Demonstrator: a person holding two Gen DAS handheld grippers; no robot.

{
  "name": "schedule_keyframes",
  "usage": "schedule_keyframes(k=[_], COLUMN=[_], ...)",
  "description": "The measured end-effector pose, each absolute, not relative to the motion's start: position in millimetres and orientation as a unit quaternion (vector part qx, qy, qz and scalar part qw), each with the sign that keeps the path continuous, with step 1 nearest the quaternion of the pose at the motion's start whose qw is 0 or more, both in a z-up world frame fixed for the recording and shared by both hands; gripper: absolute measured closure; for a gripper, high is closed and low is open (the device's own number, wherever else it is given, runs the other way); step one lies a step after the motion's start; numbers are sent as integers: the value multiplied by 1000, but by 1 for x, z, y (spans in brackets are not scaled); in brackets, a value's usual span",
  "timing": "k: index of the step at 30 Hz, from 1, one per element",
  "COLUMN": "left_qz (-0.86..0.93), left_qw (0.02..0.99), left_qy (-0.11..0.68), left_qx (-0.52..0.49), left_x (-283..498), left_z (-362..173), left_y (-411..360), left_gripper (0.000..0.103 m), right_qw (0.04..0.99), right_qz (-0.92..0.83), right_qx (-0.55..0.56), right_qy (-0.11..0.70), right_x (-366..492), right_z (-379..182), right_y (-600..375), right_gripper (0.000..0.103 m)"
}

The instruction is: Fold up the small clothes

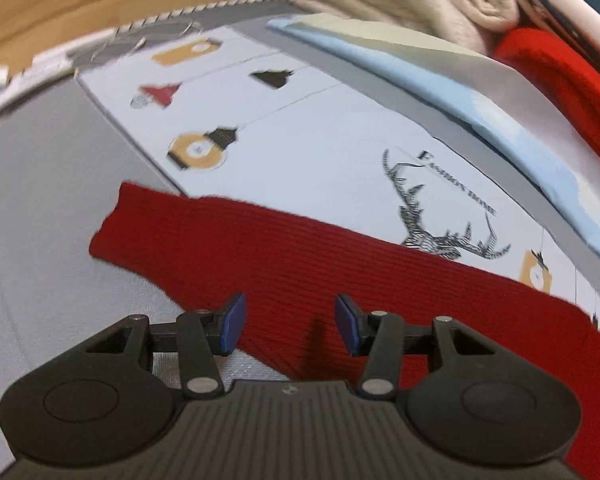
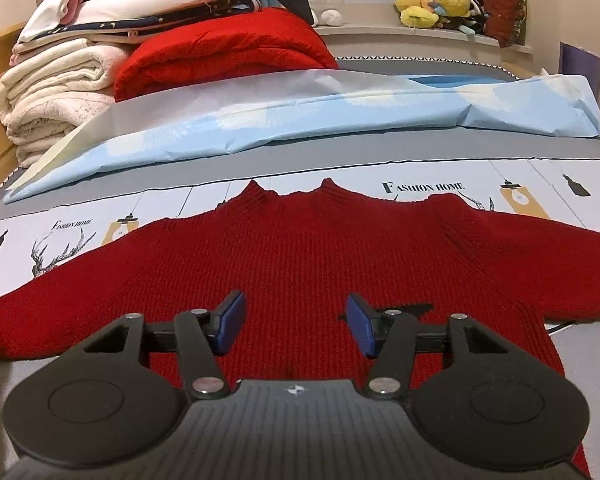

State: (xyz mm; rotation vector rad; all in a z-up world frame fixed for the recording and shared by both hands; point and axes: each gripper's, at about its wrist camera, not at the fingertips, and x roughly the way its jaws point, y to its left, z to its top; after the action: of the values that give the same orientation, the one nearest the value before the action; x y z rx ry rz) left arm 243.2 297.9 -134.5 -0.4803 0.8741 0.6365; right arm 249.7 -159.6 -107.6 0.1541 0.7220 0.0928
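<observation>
Bare grey sheet (image 1: 40, 200) left of sweater (image 2: 300, 248); folded bedding (image 2: 220, 52) blocks beyond.

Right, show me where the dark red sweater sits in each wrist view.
Left wrist: the sweater runs across the lower middle, one sleeve end at the left, under the open left gripper.
Right wrist: the sweater lies spread flat across the middle, collar at the far edge, under the open right gripper.
Shared landmark: the deer print on the sheet.

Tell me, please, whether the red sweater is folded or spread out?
Spread out: the red sweater lies flat, both sleeves extended sideways, collar visible.
</observation>
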Motion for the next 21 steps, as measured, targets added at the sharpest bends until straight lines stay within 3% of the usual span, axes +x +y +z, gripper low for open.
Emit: schedule_keyframes(k=[14, 21], left_qz=[324, 324], left_qw=[778, 789], left_qy=[427, 422], left_qx=[-328, -307], left_x=[228, 231], left_z=[-165, -165], left_y=[333, 333], left_gripper=[51, 84], right_qw=[928, 912], right_qz=[44, 52], right_qx=[70, 122], right_qy=[364, 387], right_x=[254, 259], right_z=[-115, -122], right_y=[-153, -163], right_gripper=[49, 47])
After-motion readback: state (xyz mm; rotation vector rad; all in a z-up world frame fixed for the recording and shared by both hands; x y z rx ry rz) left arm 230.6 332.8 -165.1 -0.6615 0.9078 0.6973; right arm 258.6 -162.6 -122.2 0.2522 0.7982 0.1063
